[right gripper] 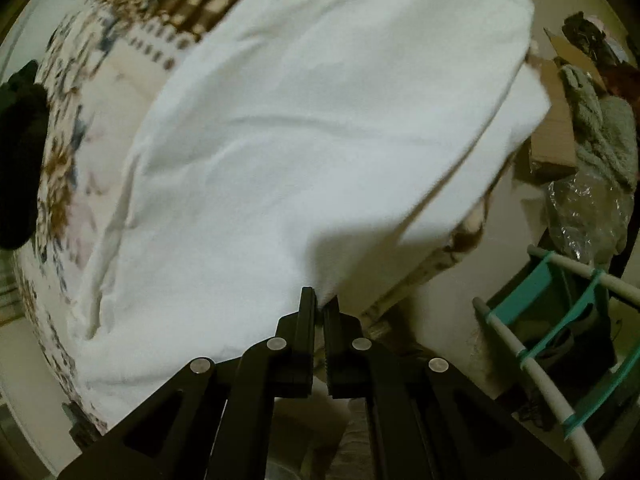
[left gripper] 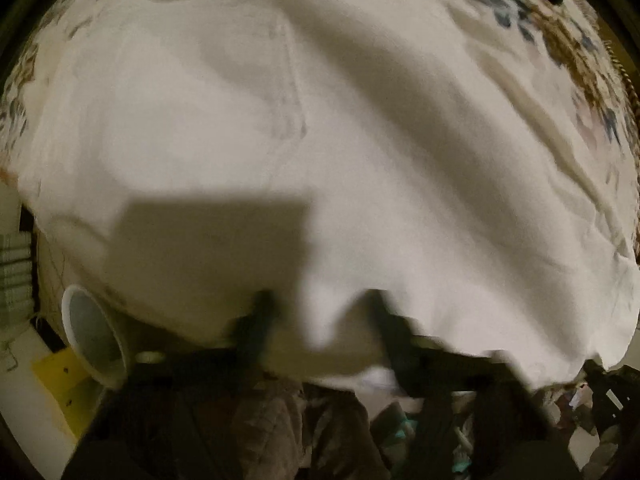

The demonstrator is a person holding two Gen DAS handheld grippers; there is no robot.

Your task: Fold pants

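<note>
White pants (left gripper: 320,140) lie spread over a floral bedspread (left gripper: 568,48) and fill most of the left wrist view. My left gripper (left gripper: 320,312) is at their near hem. Its two blurred dark fingers (left gripper: 260,312) stand apart, a hump of the white cloth rises between them, and the pads do not press it. In the right wrist view the pants (right gripper: 300,140) run up and away across the bedspread (right gripper: 64,152). My right gripper (right gripper: 320,304) is shut on their near edge, with cloth pinched between the tips.
A white cup-like container (left gripper: 92,332) sits at the bed's lower left beside something yellow. A teal-and-white rack (right gripper: 560,320), a cardboard box (right gripper: 556,128), a grey fleece and clear plastic stand to the right. A black object (right gripper: 20,152) lies on the bed's left.
</note>
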